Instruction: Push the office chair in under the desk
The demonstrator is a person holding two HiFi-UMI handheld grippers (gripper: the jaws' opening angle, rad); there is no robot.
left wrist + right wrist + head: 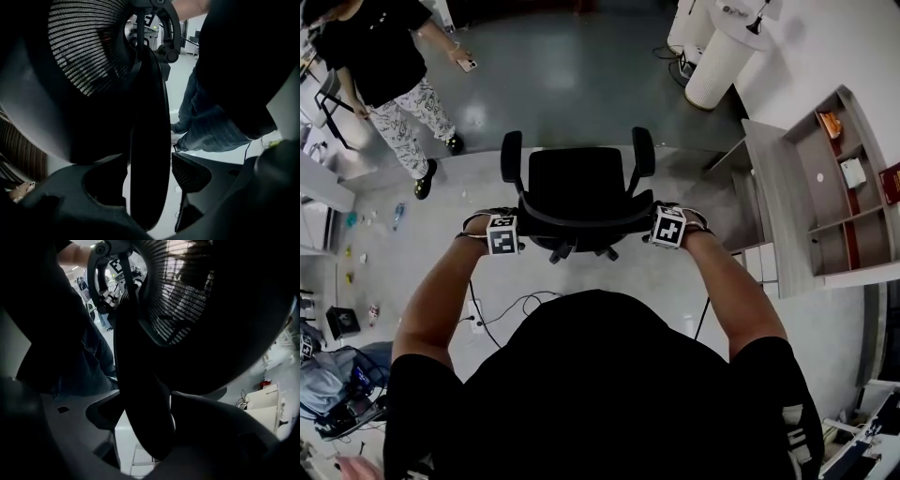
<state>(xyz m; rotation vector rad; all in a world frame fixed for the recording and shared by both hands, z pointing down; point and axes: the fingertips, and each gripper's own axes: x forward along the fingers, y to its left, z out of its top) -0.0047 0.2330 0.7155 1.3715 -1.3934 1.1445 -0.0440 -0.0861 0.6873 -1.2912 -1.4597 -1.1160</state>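
My left gripper (145, 187) and right gripper (147, 418) stand wide-jawed astride the office chair's (577, 187) back edge, unclamped, equally near. The counter (778, 187) lies off to my right.

head view: looking steeply down on chair (577, 187) from above | both gripper views: pointing down, sitting right against backrest (147, 140) | all sharing: that backrest

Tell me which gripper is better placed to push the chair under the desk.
Left, probably: the desk stands right of the chair, so the left gripper backs the push. Both straddle the backrest, open.
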